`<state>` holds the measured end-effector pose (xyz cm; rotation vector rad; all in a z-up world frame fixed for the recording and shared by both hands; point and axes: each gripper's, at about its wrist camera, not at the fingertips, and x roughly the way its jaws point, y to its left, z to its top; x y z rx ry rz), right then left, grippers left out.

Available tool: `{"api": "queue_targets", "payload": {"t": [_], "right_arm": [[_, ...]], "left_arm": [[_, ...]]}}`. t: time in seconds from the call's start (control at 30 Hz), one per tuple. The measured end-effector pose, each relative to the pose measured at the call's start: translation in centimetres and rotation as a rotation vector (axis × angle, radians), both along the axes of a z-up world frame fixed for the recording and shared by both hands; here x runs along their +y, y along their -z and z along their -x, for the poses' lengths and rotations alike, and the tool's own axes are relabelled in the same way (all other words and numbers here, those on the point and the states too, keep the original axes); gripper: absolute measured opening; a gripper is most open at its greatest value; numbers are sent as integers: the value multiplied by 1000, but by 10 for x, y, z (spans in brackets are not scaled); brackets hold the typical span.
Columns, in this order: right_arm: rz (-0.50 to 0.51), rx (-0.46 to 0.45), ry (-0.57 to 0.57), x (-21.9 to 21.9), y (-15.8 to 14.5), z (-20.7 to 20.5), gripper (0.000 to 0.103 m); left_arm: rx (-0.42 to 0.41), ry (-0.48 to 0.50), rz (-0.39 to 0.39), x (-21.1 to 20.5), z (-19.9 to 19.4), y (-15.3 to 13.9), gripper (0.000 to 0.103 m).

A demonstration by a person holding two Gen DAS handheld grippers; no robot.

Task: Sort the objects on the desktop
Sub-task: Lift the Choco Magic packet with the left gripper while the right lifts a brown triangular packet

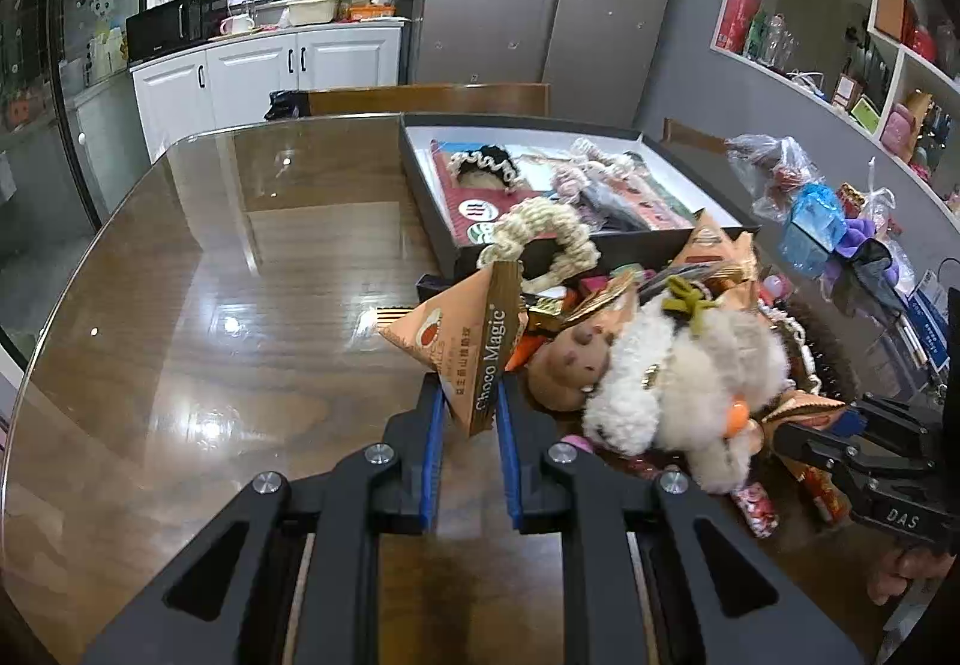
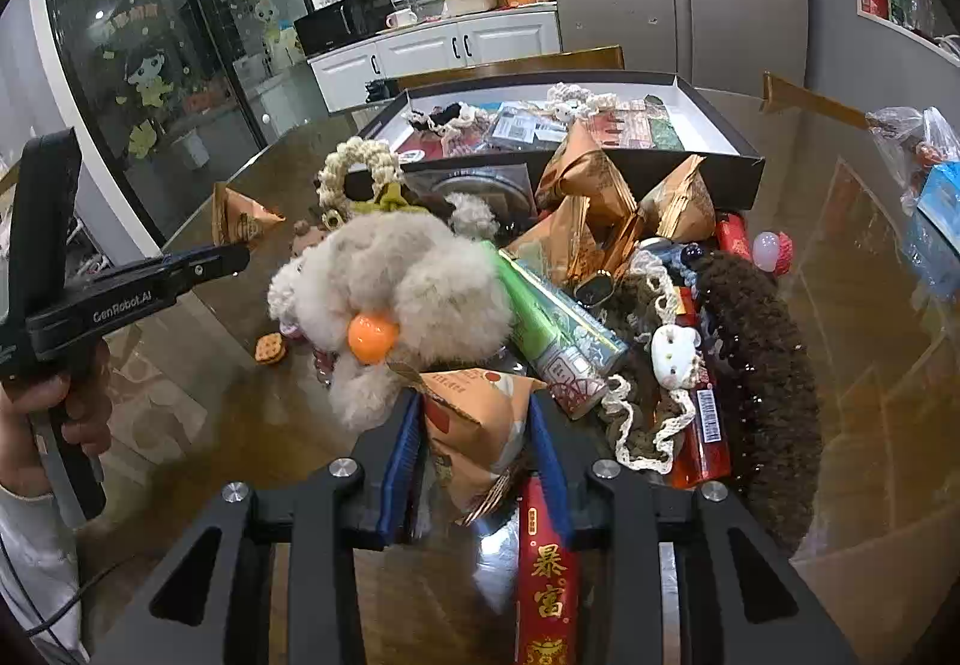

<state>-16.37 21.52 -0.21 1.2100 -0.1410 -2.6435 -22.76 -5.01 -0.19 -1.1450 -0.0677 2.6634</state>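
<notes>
My left gripper (image 1: 471,395) is shut on an orange pyramid snack packet (image 1: 474,347) marked "Choco Magic", held above the table at the left edge of the pile. In the right wrist view the same gripper (image 2: 231,257) shows at the left with its packet (image 2: 240,221). My right gripper (image 2: 474,419) is shut on a second orange pyramid packet (image 2: 480,425), its blue pads pressing both sides, low at the near side of the pile. In the left wrist view the right gripper (image 1: 840,422) sits at the far right with that packet (image 1: 807,410).
A black box (image 1: 429,203) with a white inside stands behind the pile and holds knitted items and packets. The pile has a fluffy plush toy (image 2: 408,281), a green tube (image 2: 558,329), a red packet (image 2: 546,575) and a brown knit ring (image 2: 762,341). Plastic bags (image 1: 810,221) lie right.
</notes>
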Motion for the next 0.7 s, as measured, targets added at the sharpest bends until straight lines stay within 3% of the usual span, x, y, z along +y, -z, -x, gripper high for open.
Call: {"api": "queue_targets", "payload": {"t": [0.7], "right_arm": [[-13, 58, -3, 1, -37, -14, 37]], "left_arm": [[20, 37, -36, 26, -26, -25, 17]]}}
